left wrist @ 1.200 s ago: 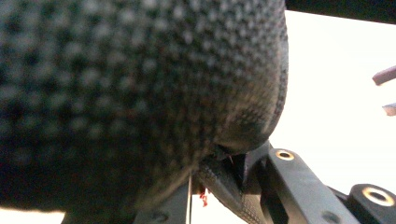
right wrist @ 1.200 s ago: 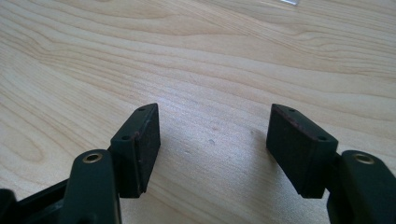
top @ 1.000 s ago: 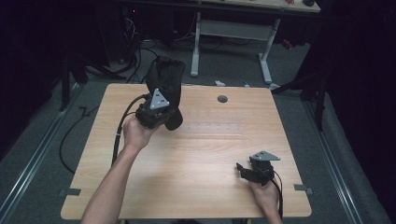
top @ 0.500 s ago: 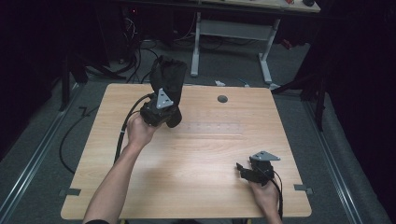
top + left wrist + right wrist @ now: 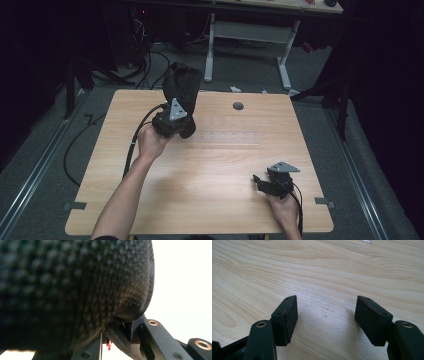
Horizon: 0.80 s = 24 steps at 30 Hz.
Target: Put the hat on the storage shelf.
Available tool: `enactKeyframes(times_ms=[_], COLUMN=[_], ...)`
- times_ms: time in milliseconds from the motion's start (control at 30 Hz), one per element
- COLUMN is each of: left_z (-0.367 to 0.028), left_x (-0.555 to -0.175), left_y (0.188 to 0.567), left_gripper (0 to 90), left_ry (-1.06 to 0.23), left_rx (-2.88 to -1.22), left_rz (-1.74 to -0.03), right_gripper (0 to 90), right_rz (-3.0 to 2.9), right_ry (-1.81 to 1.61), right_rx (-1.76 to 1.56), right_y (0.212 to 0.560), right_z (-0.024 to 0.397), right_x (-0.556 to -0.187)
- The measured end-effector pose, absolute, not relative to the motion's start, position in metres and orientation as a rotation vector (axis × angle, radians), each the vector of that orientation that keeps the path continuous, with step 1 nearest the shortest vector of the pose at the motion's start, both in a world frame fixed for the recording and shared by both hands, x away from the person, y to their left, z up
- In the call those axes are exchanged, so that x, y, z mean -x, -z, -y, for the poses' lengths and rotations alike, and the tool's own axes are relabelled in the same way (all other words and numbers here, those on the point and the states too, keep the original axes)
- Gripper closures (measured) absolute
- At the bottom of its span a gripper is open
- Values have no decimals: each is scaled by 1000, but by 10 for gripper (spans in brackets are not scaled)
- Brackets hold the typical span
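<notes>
Left tongs (image 5: 176,95) sank slightly, clamping black cloth bag (image 5: 181,85), probably mesh (image 5: 75,290) close-up; right tongs (image 5: 325,320) gape empty.

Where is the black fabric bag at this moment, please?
In the high view the black fabric bag stands up from the left tongs, shut on it over the table's far left part, left of the round hole.
</notes>
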<state>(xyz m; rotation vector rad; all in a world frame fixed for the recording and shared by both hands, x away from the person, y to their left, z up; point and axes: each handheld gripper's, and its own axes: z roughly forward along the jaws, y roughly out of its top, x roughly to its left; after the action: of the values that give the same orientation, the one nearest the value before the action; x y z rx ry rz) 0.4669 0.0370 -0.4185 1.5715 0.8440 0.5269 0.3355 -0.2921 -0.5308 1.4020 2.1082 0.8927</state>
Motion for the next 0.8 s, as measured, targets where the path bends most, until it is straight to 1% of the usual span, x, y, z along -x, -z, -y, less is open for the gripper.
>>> enactKeyframes(times_ms=[200, 533, 700, 800], left_z=[-42, -40, -39, -40], left_x=[-469, -469, -470, -469], left_y=[419, 430, 441, 444], left_gripper=[768, 765, 758, 752], left_ry=[-525, -529, -509, -482], left_rx=[-1562, -1594, -1603, -1580], left_rz=[-853, -840, -865, -887], right_gripper=[353, 353, 352, 353], right_rz=[-2108, -2108, -2108, -2108], right_ry=[-893, -893, -893, -893], right_rx=[-1402, -1402, -1402, -1401], right_y=[531, 531, 531, 531], right_z=[292, 292, 292, 292], right_x=[-336, -336, -336, -336])
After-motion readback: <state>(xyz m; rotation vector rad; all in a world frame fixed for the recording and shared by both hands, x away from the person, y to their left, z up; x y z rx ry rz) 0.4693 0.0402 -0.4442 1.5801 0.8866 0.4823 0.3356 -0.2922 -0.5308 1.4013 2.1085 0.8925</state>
